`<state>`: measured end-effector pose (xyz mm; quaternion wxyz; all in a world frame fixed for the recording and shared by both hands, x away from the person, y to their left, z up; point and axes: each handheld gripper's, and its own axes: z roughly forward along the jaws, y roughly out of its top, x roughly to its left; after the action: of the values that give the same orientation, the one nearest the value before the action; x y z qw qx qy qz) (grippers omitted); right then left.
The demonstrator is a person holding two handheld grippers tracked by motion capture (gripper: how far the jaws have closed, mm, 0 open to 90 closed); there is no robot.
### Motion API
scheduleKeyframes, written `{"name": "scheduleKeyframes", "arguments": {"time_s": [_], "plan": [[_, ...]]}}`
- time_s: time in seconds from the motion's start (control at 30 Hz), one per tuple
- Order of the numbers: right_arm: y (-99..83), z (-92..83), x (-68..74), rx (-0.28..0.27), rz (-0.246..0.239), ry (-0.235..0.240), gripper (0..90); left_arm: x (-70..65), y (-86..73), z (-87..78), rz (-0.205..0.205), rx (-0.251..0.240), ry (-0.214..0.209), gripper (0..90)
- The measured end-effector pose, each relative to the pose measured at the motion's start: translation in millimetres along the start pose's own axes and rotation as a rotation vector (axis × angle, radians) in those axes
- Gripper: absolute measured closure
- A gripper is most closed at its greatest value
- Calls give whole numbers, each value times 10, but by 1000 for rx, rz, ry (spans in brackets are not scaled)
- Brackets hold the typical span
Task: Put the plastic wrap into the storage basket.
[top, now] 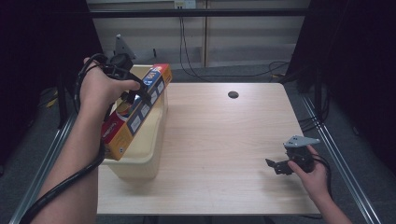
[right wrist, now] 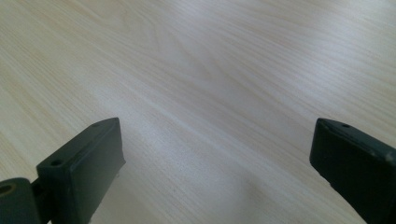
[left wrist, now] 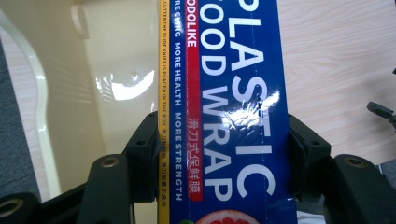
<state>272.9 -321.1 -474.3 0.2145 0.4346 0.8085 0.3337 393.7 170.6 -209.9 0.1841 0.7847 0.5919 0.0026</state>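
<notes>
A long plastic wrap box (top: 135,112), blue, red and orange, hangs tilted over the cream plastic bin (top: 152,154) at the table's left edge. My left gripper (top: 133,93) is shut on the box around its middle. In the left gripper view the blue face of the plastic wrap box (left wrist: 233,112) runs up between both jaws, whose pads press its two sides, with the bin's inside wall (left wrist: 116,56) behind it. My right gripper (top: 275,165) rests low over the table near the front right, and in the right gripper view (right wrist: 215,163) its jaws stand wide apart over bare wood.
The light wooden table (top: 224,140) has a dark round hole (top: 233,94) near its far edge. Metal rails run along both sides of the table. Cables hang against the wall behind. A thick black cable trails from my left forearm.
</notes>
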Motion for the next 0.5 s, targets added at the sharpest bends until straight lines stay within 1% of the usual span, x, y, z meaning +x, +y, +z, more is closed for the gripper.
{"name": "scheduleKeyframes", "arguments": {"time_s": [0.07, 0.1, 0.23, 0.37, 0.43, 0.5], "plan": [[0, 0, -1, 0, 0, -4, 24, 32, -13, -12, -1, -5, -1, 407], [-1, 0, -1, 1, 3, -4, 24, 42, -20, -19, -12, -8, -4, 407], [-2, 4, -7, 1, 0, -5, 24, 92, -43, -42, -25, -14, 10, 407], [-2, 8, -5, 1, 3, -9, 25, 135, -62, -61, -27, -12, 13, 407], [-1, 9, -5, 1, 5, -10, 24, 165, -77, -74, -42, -20, 15, 407], [0, 8, -4, 1, 5, -11, 24, 189, -82, -82, -40, -20, 26, 406]]}}
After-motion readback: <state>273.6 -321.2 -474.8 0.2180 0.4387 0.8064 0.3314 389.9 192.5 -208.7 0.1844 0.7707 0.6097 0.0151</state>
